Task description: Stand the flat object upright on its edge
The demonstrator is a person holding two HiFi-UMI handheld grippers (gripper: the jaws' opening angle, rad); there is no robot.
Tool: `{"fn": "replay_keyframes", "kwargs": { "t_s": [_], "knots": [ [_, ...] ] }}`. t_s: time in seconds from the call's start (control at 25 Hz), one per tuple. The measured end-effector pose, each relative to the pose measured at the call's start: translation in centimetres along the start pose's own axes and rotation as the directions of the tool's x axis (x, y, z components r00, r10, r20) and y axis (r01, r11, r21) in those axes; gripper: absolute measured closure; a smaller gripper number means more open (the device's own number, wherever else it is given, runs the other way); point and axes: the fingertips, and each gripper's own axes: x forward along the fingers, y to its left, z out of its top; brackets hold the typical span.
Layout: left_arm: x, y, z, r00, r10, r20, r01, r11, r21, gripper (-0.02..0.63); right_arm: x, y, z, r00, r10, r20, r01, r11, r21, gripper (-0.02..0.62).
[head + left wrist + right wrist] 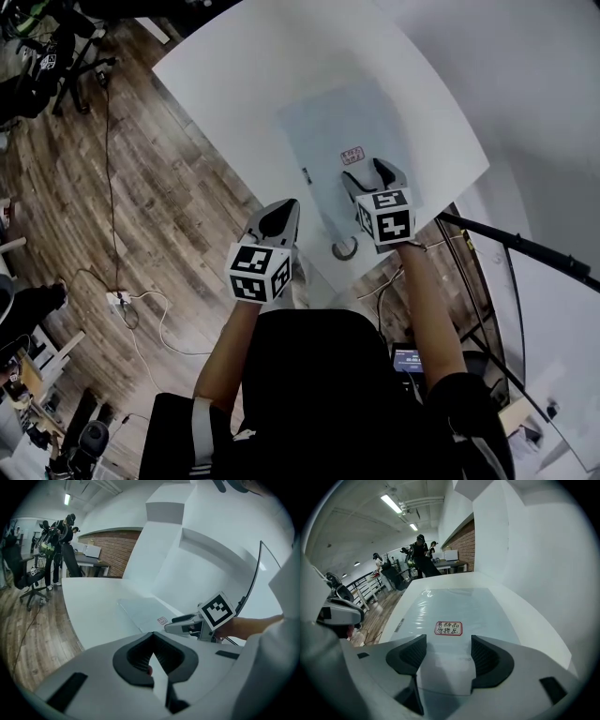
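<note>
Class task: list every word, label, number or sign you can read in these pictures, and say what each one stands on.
"易碎品" over "勿折压": red-bordered sticker on the pale flat sheet; the first character of each row is less clear.
Marker cubes: black-and-white square patterns only, no words.
In the head view and the left gripper view the sticker is too small to read.
Nothing else is readable.

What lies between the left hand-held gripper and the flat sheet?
Nothing: only bare white table separates the left hand-held gripper from the flat sheet, as the left gripper view shows.
</note>
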Motion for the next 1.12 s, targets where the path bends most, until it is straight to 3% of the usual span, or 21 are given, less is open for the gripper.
{"fn": "replay_keyframes", "kwargs": {
  "t_s": [0.48,1.12],
  "knots": [
    [-1.9,1.2,-1.5,1.0,0.026,-0.006,-0.026,1.0,-0.012,0.595,0.1,3.9,0.0,1.0,0.029,0.007,-0.029,0.998,-0.05,0.305],
    [-2.4,3.4,-3.2,1.0,-0.012,-0.002,0.012,0.999,-0.04,0.594,-0.1,7.4,-0.3,0.999,0.034,0.018,-0.032,0.996,-0.083,0.307]
  ]
}}
